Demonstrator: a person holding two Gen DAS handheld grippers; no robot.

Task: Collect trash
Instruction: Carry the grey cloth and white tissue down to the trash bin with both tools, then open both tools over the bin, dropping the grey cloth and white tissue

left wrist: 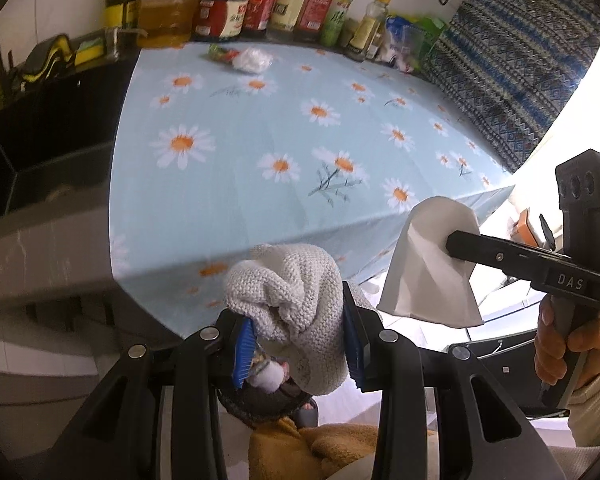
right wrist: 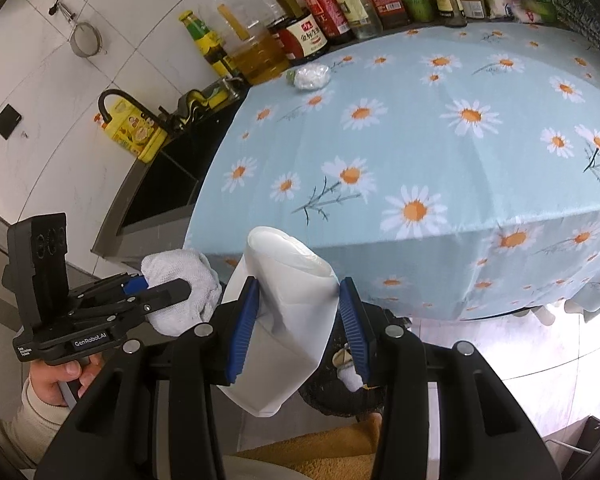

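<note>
My left gripper (left wrist: 296, 308) is shut on a bunched grey-white knitted cloth (left wrist: 288, 280), pinched between both blue pads. To its right, my right gripper (left wrist: 454, 246) is shut on a crumpled white paper cup (left wrist: 432, 276). In the right wrist view the cup (right wrist: 292, 304) sits between the right gripper's (right wrist: 300, 284) pads, and the left gripper (right wrist: 160, 286) carries the cloth (right wrist: 180, 276) alongside. Both hang in front of the table's near edge, above a dark bin (left wrist: 260, 404) (right wrist: 340, 398) with scraps in it. A crumpled white wrapper (left wrist: 250, 59) (right wrist: 311, 76) lies at the table's far side.
A daisy-print blue tablecloth (right wrist: 440, 160) covers the table. Several sauce and oil bottles (right wrist: 300, 36) line the back wall. A dark sink (right wrist: 160, 184) is left of the table and patterned fabric (left wrist: 512, 60) is at its right. A person's hand (left wrist: 568, 344) and brown garment (left wrist: 300, 448) are below.
</note>
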